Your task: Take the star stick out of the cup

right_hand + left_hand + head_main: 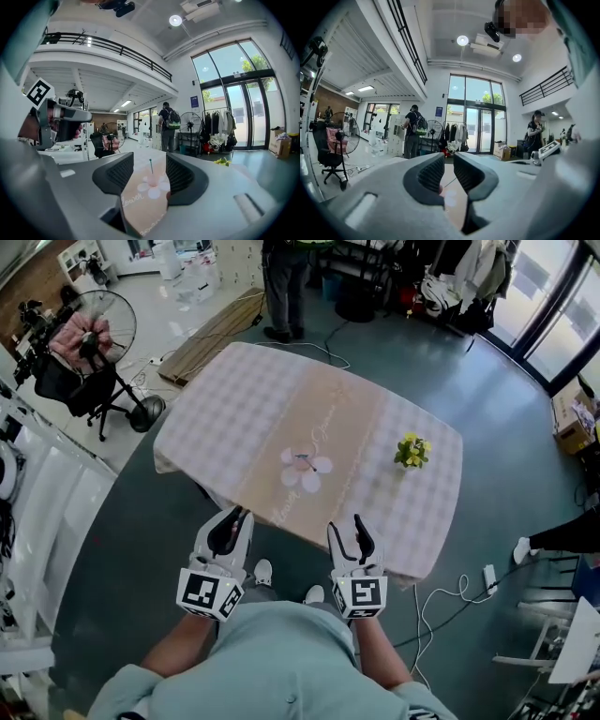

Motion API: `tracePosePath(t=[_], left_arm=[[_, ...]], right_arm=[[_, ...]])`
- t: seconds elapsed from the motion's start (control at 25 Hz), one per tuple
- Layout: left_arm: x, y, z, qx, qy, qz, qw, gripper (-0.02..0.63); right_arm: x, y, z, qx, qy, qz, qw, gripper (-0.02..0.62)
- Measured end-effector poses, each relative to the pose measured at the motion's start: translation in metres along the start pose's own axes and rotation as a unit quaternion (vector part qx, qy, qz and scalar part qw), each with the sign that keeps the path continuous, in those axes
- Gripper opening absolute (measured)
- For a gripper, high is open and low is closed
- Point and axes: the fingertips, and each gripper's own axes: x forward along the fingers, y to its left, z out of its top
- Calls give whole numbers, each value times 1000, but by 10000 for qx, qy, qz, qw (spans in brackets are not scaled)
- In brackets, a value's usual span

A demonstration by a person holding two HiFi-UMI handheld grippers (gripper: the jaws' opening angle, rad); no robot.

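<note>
Green-tipped star stick stands upright in a pale cup, at the centre of the head view.
The cup sits on a flower print on the beige runner of the checked table, with yellow flowers well to its right. The stick looks thin, light and easily bent, so a pinch on the bare stem just above the rim seems best. At lower centre, short of the table edge, the right gripper is wide and empty and the left gripper is narrow, also empty.
</note>
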Motion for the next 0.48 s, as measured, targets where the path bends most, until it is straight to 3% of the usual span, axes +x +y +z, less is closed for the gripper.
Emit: tracePosePath(t=[0.48], left_arm=[[30, 51, 5, -23, -84, -502, 9987, 58]], right_arm=[[32, 17, 0, -5, 75, -543, 9985, 195]])
